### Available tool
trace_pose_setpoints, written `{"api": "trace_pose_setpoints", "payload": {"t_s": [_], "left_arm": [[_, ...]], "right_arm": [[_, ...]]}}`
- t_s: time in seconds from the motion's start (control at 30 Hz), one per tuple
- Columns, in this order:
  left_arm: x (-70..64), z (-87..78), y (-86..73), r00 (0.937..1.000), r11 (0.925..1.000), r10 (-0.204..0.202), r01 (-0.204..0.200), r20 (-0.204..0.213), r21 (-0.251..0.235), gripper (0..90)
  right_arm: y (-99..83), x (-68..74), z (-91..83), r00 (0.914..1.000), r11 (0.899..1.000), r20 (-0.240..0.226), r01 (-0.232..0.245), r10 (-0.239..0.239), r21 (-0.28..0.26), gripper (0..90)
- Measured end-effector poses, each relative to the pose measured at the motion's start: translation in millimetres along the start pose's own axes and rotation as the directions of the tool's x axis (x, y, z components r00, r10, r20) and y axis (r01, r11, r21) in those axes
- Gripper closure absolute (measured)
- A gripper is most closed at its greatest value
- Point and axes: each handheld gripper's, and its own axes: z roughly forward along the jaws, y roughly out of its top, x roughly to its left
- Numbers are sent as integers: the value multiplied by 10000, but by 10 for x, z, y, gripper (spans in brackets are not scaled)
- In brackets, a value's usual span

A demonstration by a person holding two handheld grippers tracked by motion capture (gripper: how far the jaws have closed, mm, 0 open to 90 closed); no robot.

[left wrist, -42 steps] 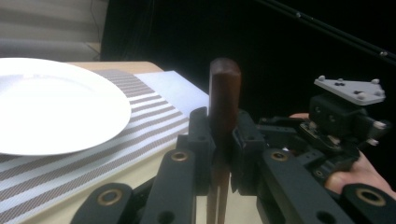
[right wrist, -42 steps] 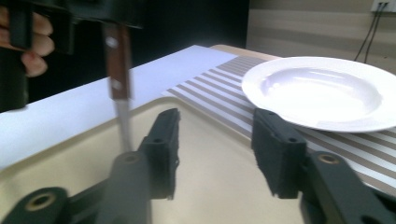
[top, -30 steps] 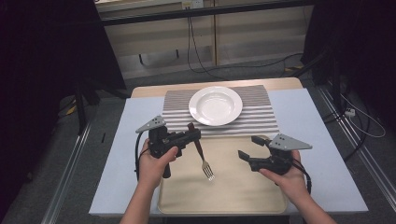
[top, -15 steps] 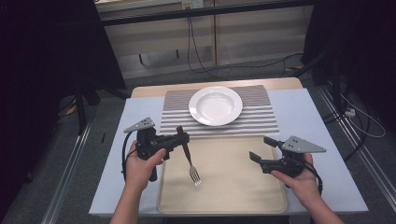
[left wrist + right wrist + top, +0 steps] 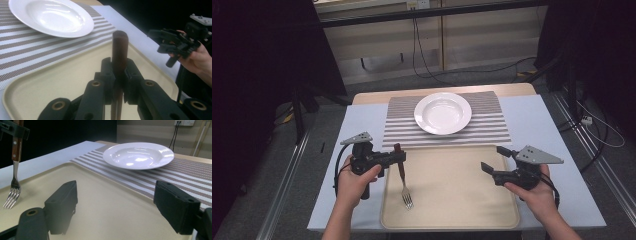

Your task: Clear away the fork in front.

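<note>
A fork (image 5: 404, 182) with a dark wooden handle (image 5: 119, 52) hangs tines-down over the left part of the beige tray (image 5: 452, 187). My left gripper (image 5: 398, 157) is shut on that handle, above the tray's left edge. In the right gripper view the fork (image 5: 13, 185) hangs at far left, its tines just above the tray. My right gripper (image 5: 496, 160) stands open over the tray's right side with nothing between its jaws. A white plate (image 5: 442, 113) rests on the striped placemat (image 5: 492, 125) behind the tray.
The tray and placemat lie on a pale blue table cover (image 5: 532, 120). Cables trail on the floor beyond the table. A metal rail (image 5: 287, 200) runs along the table's left side.
My left gripper has carried the fork leftward and toward me, to the tray's left edge. My right gripper has shifted slightly right and nearer me.
</note>
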Motion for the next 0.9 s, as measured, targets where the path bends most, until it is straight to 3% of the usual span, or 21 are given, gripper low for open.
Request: {"api": "trace_pose_setpoints", "payload": {"t_s": [0.07,0.13,0.37,0.9], "left_arm": [[36,56,-23,9982,9992,391,-393,-444,-45,791],[65,111,-41,9971,9990,413,-402,-637,195,775],[148,327,-203,9938,9959,646,-584,-902,697,730],[251,408,-322,9887,9901,847,-696,-1239,1216,691]], "right_arm": [[-11,-7,-6,10000,10000,-30,-58,58,22,194],[-19,-16,-10,9999,9999,-52,-99,99,44,194],[-30,-37,-20,9997,9998,-25,-223,223,7,195],[-52,-80,-27,9995,9995,-14,-316,316,-22,193]]}}
